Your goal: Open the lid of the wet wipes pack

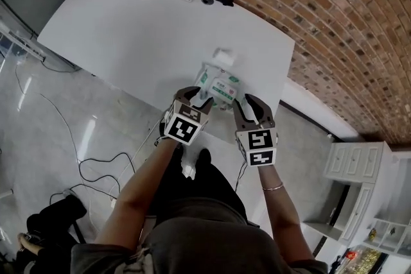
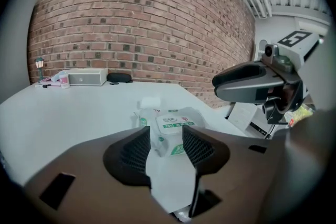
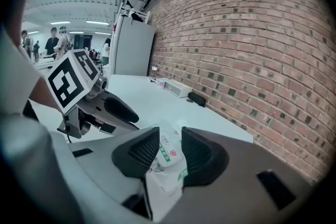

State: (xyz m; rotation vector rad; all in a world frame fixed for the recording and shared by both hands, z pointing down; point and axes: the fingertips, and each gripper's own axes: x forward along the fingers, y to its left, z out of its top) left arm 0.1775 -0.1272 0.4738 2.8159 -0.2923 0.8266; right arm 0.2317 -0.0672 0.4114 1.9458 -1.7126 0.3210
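The wet wipes pack (image 1: pixel 218 83) lies on the bench (image 1: pixel 148 42), close to the edge nearest the person. The left claw (image 1: pixel 198 100) and right claw (image 1: pixel 246 103) are both open wide, just beside it.

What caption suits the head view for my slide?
Left gripper and right gripper, both open, poised at a wet wipes pack on a table.

Head view overhead, gripper views close (sharing pack (image 1: pixel 218 84))

White, green-printed wet wipes pack (image 1: pixel 218 84) lies near the table (image 1: pixel 141 42) edge; lid (image 2: pixel 175 123) uppermost.
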